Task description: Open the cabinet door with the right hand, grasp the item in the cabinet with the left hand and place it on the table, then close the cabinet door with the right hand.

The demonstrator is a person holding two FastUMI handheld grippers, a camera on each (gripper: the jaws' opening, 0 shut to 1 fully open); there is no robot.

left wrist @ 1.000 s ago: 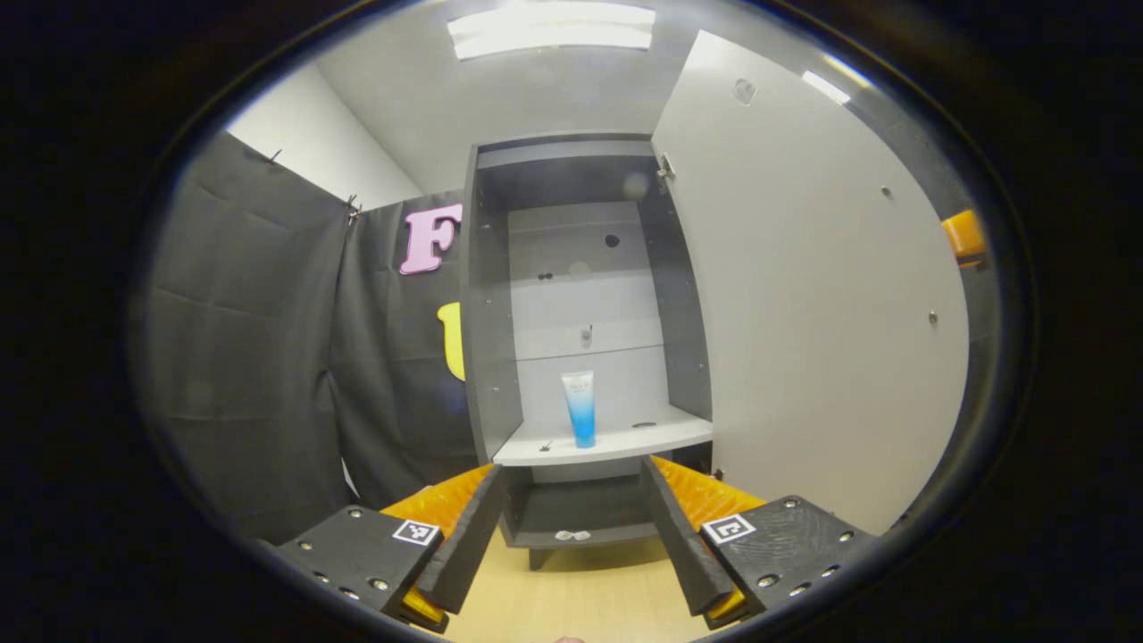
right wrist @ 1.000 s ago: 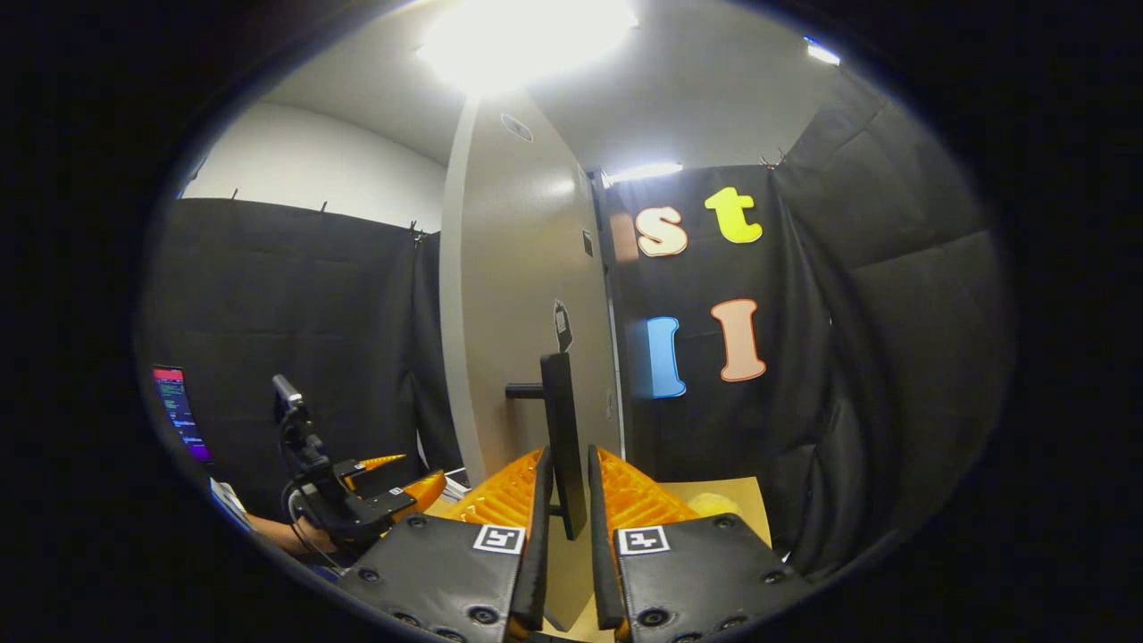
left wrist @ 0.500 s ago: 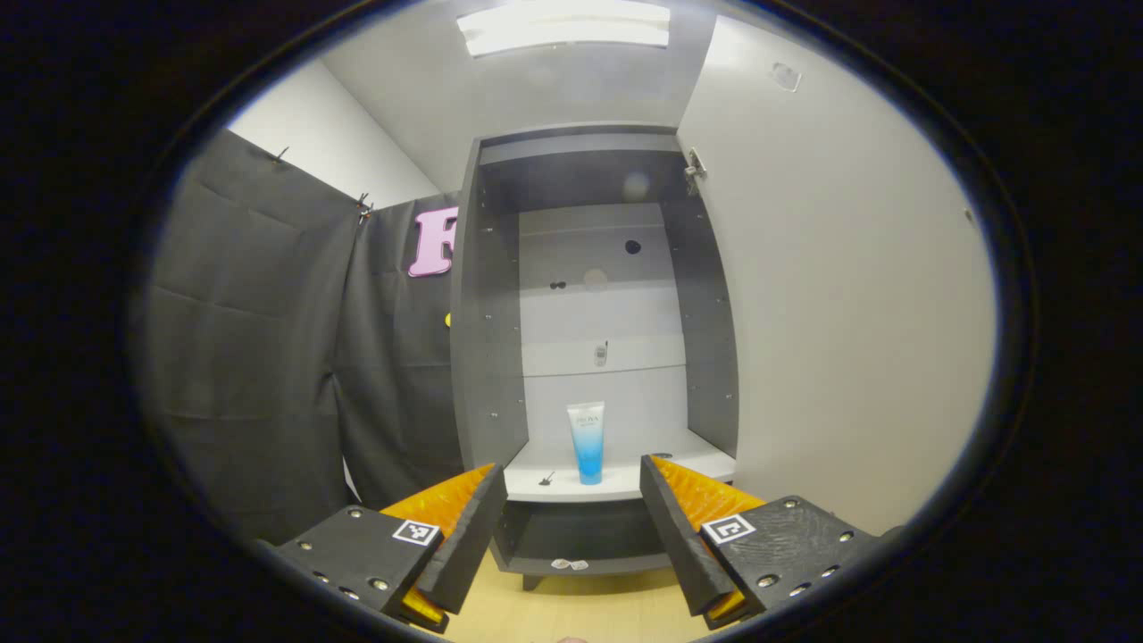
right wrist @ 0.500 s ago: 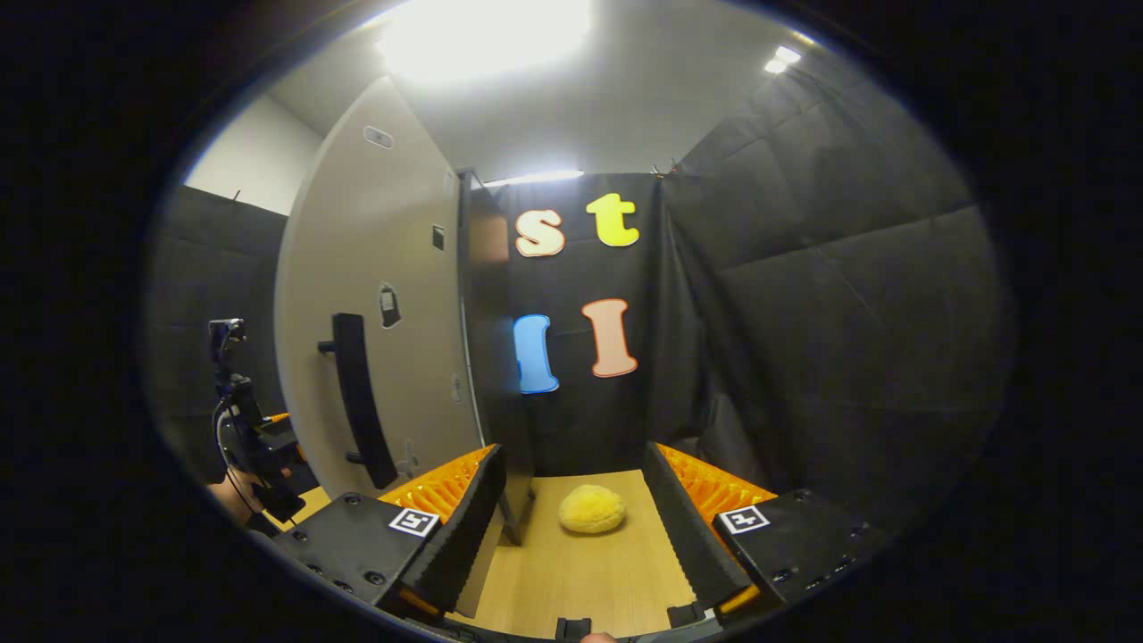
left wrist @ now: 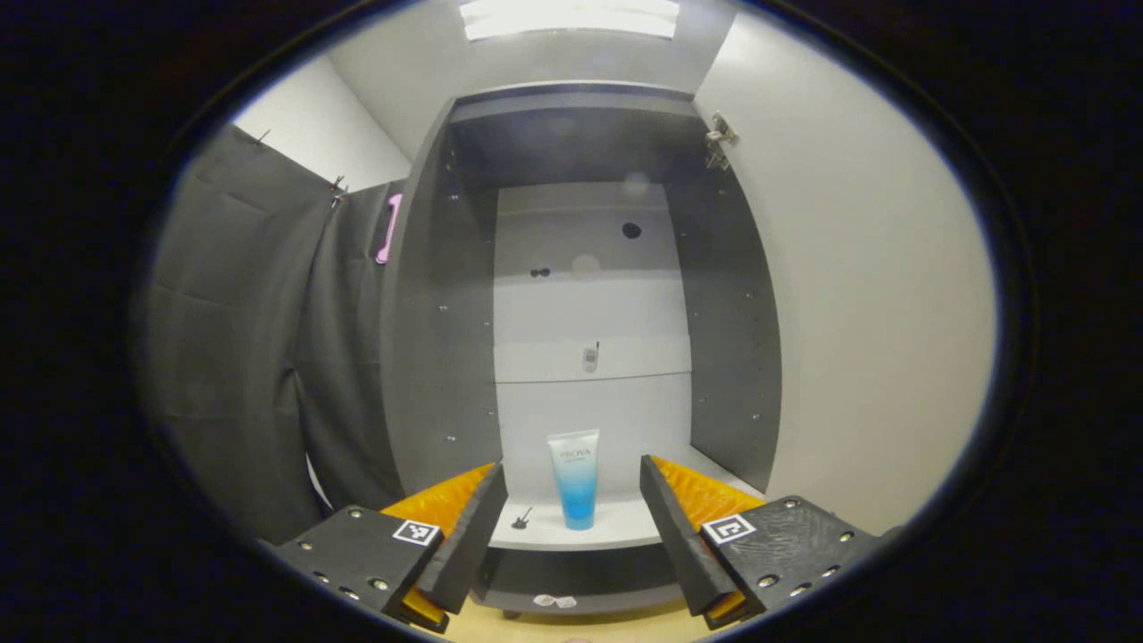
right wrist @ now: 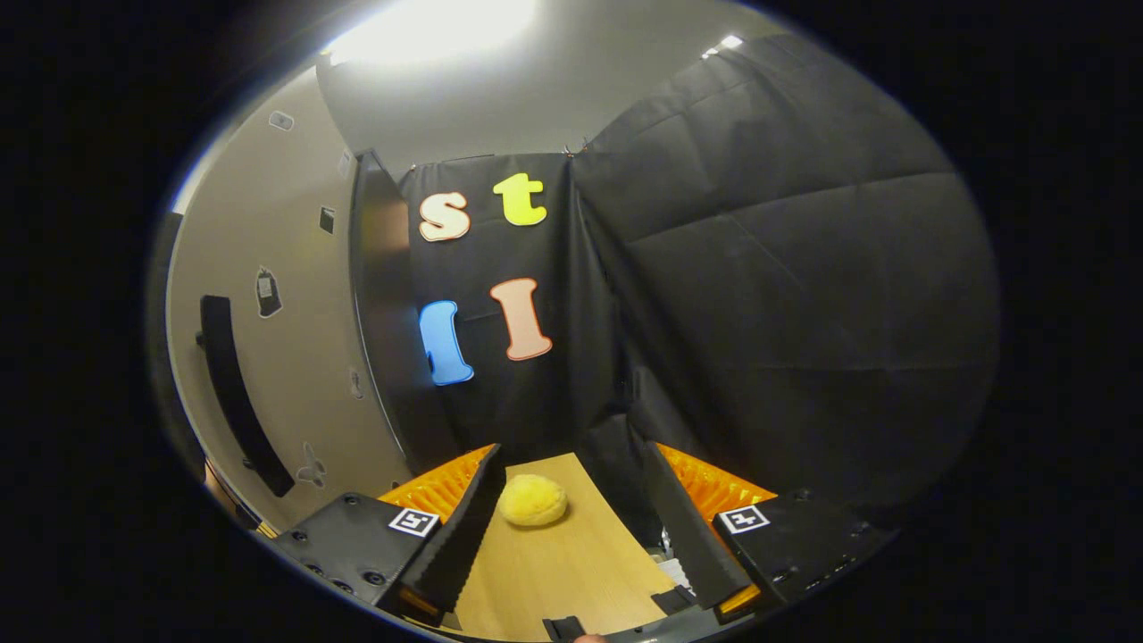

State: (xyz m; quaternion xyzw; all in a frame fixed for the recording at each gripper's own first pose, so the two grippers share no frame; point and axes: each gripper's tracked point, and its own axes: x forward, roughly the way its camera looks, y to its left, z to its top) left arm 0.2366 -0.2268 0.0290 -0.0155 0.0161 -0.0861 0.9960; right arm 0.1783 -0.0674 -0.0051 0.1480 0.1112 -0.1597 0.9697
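In the left gripper view, my left gripper (left wrist: 572, 500) is spread wide, empty, facing the open cabinet (left wrist: 438, 295). The tube (left wrist: 574, 479) stands upright on the shelf (left wrist: 625, 531) at twelve o'clock, between my fingers' lines, untouched.

In the right gripper view, my right gripper (right wrist: 571, 500) is spread, empty; the cabinet door (right wrist: 295, 357) with its handle (right wrist: 237, 393) sits at nine o'clock, a yellow ball (right wrist: 532, 500) on the table (right wrist: 571, 563) at eleven.

Tube (left wrist: 575, 479) upright on cabinet shelf (left wrist: 616, 534), door (left wrist: 857, 313) to its right; ball (right wrist: 532, 500) on table (right wrist: 571, 572)
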